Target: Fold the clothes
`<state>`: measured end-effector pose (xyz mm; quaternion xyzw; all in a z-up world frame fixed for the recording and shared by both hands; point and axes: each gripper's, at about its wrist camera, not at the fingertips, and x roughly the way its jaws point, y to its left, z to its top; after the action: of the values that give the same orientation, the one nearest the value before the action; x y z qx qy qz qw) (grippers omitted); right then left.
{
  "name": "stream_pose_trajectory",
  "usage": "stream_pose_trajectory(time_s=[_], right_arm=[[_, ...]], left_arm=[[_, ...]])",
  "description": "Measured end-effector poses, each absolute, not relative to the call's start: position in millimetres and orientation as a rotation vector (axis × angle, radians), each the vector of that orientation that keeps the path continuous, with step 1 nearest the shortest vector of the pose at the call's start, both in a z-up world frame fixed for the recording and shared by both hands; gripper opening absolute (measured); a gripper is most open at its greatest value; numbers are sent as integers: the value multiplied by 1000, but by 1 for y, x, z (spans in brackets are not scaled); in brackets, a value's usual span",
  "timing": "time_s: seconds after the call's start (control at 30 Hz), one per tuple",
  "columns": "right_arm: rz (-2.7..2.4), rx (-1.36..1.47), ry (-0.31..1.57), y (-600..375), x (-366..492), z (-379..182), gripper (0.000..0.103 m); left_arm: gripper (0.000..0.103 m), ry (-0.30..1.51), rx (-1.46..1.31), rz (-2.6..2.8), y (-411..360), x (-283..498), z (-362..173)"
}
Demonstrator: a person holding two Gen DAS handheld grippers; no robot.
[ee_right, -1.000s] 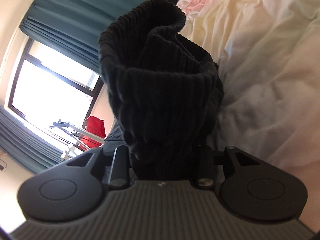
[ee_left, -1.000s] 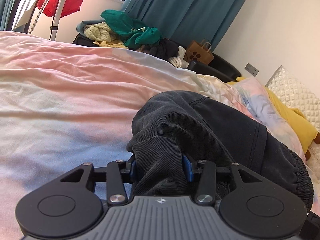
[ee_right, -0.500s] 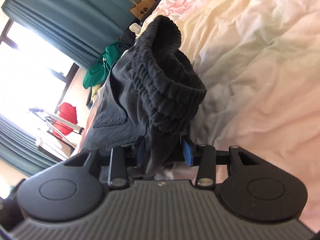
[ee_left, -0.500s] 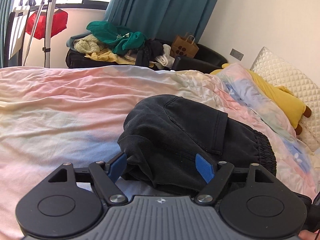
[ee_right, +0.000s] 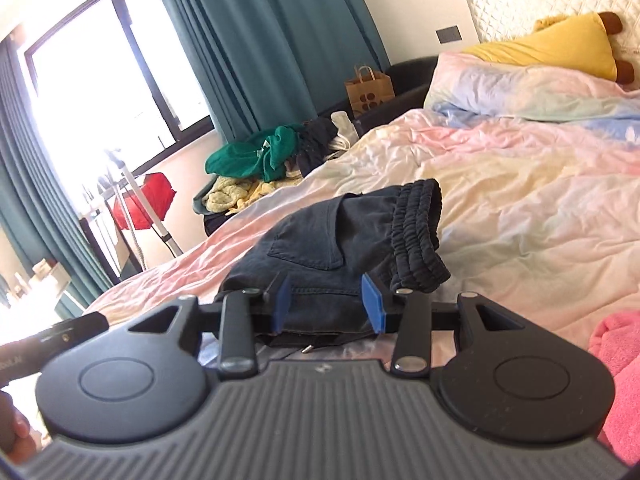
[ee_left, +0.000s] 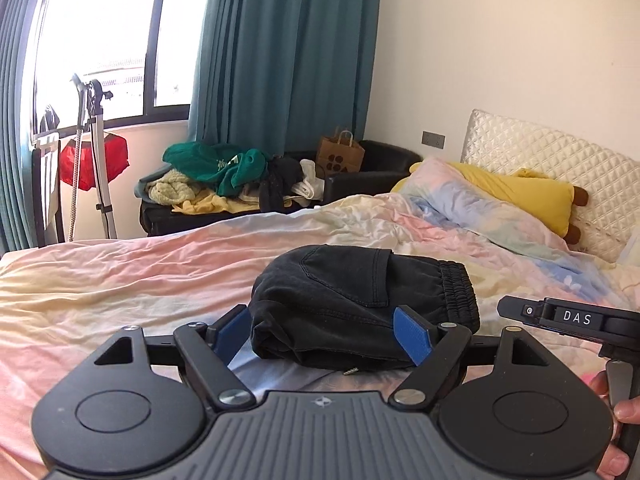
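Left wrist view: a pastel duvet-covered bed (ee_left: 120, 280) carries the folded black shorts (ee_left: 360, 300), with teal curtains (ee_left: 280, 60) and a heap of clothes (ee_left: 224, 184) beyond them. A second ago the left gripper (ee_left: 324, 334) clamped the shorts; now its jaws stand wide, empty, level before the fold.

Right wrist view: the shorts (ee_right: 340, 240) lie flat on the bed (ee_right: 520, 200), a pink towel (ee_right: 620, 360) right of them. The right gripper (ee_right: 326, 304), earlier gripping the waistband, has let go, jaws parted, tilted.

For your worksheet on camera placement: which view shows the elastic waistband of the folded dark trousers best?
The right wrist view: the waistband faces the camera, its ribbing unobstructed. The left wrist view shows the waistband only side-on, at the trousers' far right end.
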<state>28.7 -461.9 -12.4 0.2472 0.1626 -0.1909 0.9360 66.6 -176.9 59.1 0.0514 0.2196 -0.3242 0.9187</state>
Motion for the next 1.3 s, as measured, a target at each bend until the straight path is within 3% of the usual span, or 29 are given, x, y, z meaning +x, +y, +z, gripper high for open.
stream_pose_trajectory(time_s=[0.23, 0.9, 1.0, 1.03, 1.07, 1.13, 1.2, 1.3], right_arm=[[-397, 367, 278, -415, -6, 13, 43], [-457, 279, 311, -392, 8, -53, 43], [-454, 273, 308, -389, 10, -55, 43], [-454, 270, 307, -388, 10, -56, 44], [-453, 268, 305, -387, 11, -56, 51], [-451, 264, 303, -385, 12, -58, 62], [-449, 260, 301, -383, 14, -59, 83], [-451, 247, 295, -380, 14, -59, 93]], left_arm=[[80, 379, 130, -641, -147, 15, 68], [82, 415, 90, -539, -92, 24, 25], [90, 409, 103, -540, -93, 24, 23], [97, 399, 112, -538, -94, 23, 23], [103, 387, 116, -538, -94, 22, 22], [103, 360, 135, -532, -97, 18, 21], [103, 360, 156, -533, -100, 17, 20], [103, 365, 177, -531, -103, 15, 18]])
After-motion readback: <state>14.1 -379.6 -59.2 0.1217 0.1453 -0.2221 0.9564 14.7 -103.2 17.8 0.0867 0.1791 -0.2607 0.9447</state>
